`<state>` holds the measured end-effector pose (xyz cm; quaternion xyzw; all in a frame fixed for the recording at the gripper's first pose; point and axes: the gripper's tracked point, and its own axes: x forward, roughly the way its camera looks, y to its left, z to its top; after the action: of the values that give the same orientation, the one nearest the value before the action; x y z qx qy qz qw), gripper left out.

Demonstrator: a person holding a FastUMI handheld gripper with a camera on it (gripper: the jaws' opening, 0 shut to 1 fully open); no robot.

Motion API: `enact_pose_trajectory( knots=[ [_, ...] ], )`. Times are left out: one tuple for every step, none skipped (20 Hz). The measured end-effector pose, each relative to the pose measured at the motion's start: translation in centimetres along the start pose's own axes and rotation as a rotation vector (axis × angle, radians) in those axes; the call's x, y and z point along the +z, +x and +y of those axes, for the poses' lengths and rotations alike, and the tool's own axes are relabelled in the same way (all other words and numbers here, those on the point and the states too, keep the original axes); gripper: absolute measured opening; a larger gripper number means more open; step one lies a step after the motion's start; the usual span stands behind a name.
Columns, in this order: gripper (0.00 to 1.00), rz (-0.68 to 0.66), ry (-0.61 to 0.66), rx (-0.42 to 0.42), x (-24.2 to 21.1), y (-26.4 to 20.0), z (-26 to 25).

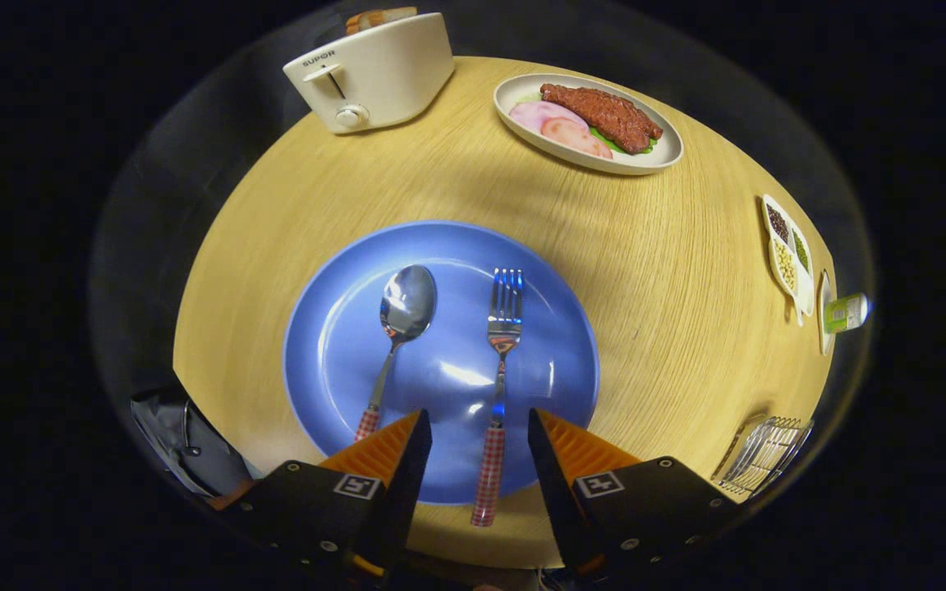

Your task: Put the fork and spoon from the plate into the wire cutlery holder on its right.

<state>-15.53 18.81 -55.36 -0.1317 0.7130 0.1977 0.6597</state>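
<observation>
Dark cloth or a bag lies at the desk's near left edge, beside the left finger. Farther back on the left stands a cream toaster with bread sticking out of its slot. A round wooden desk carries everything.

At the middle sits a blue plate. On it the spoon lies to the left, bowl pointing away, its checked handle end reaching toward the left finger. The fork lies just to its right, roughly parallel, tines away; its checked handle runs over the plate's near rim onto the desk and passes between the two fingers.

The gripper hangs above the plate's near edge with its jaws released and spread wide, one finger on each side of the fork handle, neither touching it.

Beyond the plate, to the right, an oval dish holds a slab of meat, pink slices and a green leaf. Farther right, at the desk's edge, is a small divided dish of beans and seeds, with a green-labelled bottle just past it. The wire cutlery holder stands at the near right edge, well apart from the plate.
</observation>
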Motion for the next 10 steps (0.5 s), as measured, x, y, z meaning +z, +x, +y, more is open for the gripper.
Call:
enact_pose_trajectory(
  knots=[
    [0.61, 0.018, 0.006, -0.012, -0.5, 0.5, -0.1],
    [0.5, 0.037, 0.016, -0.017, -0.6, 0.8, -0.2],
    [0.37, 0.047, 0.032, -0.023, -0.6, 0.9, -0.4],
    [0.3, 0.048, 0.055, -0.027, -0.6, 1.0, -0.6],
    [0.24, 0.039, 0.08, -0.009, -0.2, 0.7, -0.4],
    [0.21, 0.034, 0.101, -0.002, 0.0, 0.7, -0.5],
    [0.14, 0.036, 0.116, 0.005, 0.0, 0.4, -0.6],
    [0.11, 0.032, 0.129, 0.015, 0.1, 0.2, -0.5],
    [0.09, 0.024, 0.135, 0.027, 0.2, -0.2, -0.4],
    [0.09, 0.01, 0.139, 0.033, 0.3, -0.7, -0.4]
  ],
)
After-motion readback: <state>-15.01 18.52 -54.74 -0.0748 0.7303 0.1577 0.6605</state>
